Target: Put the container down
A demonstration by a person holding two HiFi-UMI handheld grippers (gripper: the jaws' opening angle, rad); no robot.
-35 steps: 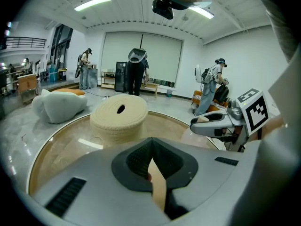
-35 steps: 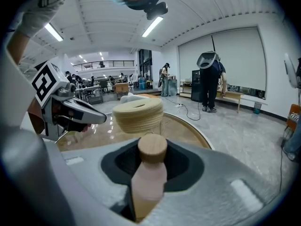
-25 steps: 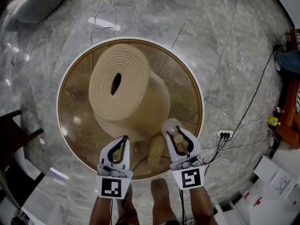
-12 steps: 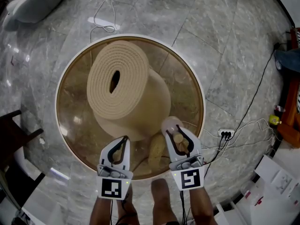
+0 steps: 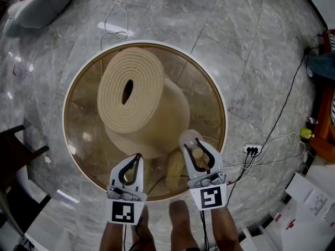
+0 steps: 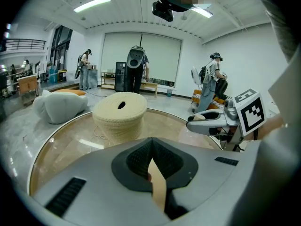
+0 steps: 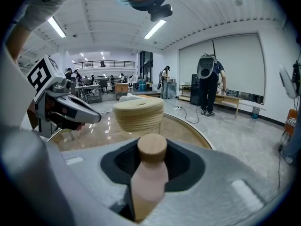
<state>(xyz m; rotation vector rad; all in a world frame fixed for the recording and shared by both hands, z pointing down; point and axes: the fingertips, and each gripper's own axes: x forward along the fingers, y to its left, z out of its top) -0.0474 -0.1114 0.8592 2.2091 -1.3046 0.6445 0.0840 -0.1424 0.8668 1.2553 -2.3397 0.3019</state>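
Observation:
The container (image 5: 190,139) is a pale pink bottle with a round wooden cap (image 7: 151,148). It stands upright between the jaws of my right gripper (image 5: 192,146), which is shut on it over the near edge of the round glass table (image 5: 222,114). The frames do not show whether its base touches the glass. My left gripper (image 5: 137,158) hovers beside it to the left, jaw tips together. In the left gripper view a thin tan strip (image 6: 157,185) shows between the jaws, and I cannot tell what it is. From there the right gripper (image 6: 207,121) appears at the right.
A large coiled rope spool (image 5: 131,90) fills the middle of the table, just beyond both grippers. A power strip (image 5: 251,150) and cables lie on the marble floor at the right. A grey cushion (image 5: 36,4) is far left. People stand in the background.
Almost nothing: the right gripper keeps its hold on the bottle, and the left gripper sits a touch lower in the head view.

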